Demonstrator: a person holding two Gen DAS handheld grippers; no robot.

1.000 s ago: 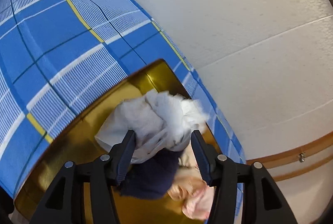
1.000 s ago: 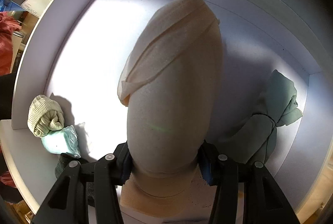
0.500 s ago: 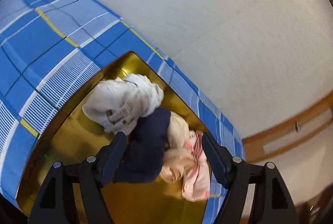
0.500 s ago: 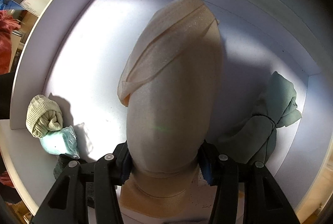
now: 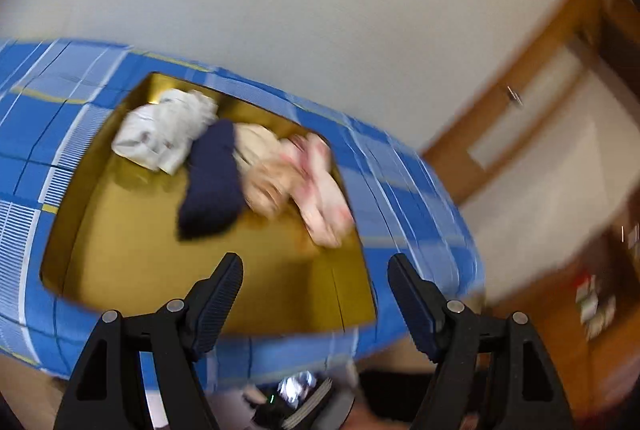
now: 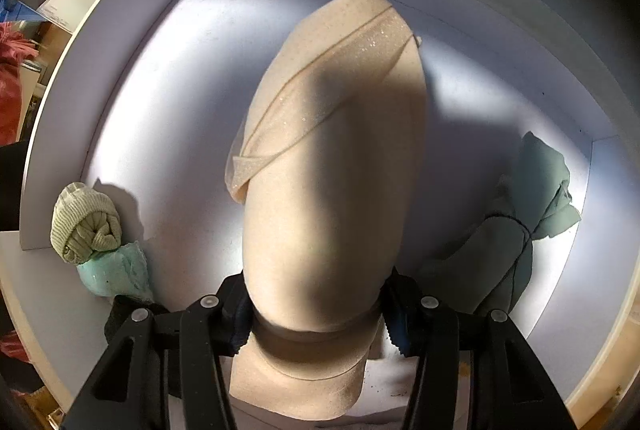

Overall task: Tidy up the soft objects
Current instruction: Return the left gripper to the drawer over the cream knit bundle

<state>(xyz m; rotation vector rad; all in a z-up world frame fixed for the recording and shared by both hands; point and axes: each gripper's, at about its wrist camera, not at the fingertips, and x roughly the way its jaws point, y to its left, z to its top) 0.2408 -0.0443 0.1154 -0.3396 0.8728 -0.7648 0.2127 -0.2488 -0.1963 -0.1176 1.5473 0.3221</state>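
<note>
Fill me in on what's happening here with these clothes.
A person is sorting soft items with two handheld grippers. The right gripper is shut on a beige rolled cloth inside a white shelf compartment, where a green knit roll and a grey-green garment already lie. The left gripper is open and empty above a blue plaid box holding a white cloth, a navy piece and a pink item.

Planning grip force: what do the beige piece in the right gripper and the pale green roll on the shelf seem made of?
Beige piece: apparently fine, smooth stretch fabric; a sheer, glittery band wraps it. Pale green roll: ribbed knit, probably yarn; the ridges are plain. The right gripper is closed on the beige piece.
</note>
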